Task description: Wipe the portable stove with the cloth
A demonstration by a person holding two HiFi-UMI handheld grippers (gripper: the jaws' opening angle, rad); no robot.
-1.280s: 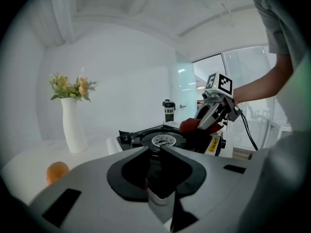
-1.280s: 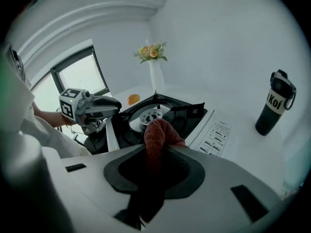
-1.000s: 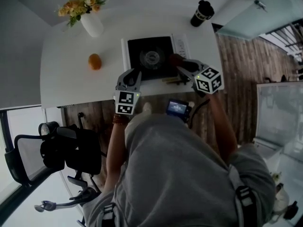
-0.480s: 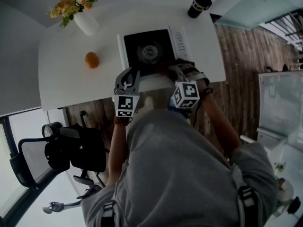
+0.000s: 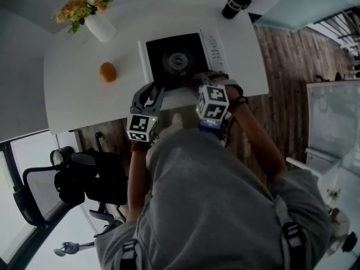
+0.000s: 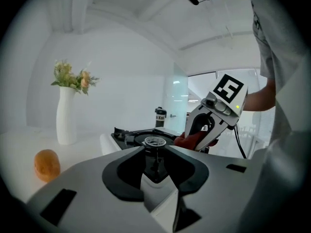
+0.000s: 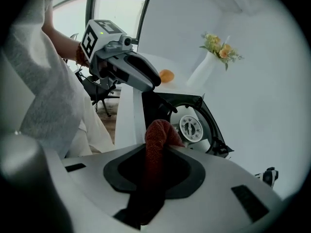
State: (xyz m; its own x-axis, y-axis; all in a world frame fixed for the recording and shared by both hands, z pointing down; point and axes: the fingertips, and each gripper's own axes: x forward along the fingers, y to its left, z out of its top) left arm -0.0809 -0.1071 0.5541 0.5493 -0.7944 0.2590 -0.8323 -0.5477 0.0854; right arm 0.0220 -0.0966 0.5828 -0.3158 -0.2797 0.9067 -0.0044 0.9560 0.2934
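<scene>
The portable stove (image 5: 177, 61), black-topped with a round burner, sits on the white table (image 5: 79, 103). My right gripper (image 5: 203, 82) points steeply down at the stove's front right corner, shut on a red cloth (image 7: 158, 137) that pokes out past its fingertips. In the right gripper view the cloth hangs just beside the burner (image 7: 190, 127). My left gripper (image 5: 148, 92) hovers level at the stove's front left edge; its jaws are opening with nothing between them. The left gripper view shows the stove (image 6: 141, 139) ahead, with the right gripper (image 6: 210, 125) and cloth (image 6: 190, 141) at its right.
A white vase of flowers (image 5: 101, 24) and an orange (image 5: 107, 72) stand left of the stove. A black cup (image 5: 235, 1) is at the table's far right corner. An office chair (image 5: 79, 179) stands on the floor at the left.
My right gripper has swung left and down to the stove's front edge and rolled over, so its marker cube now faces up. The left gripper has stayed in place.
</scene>
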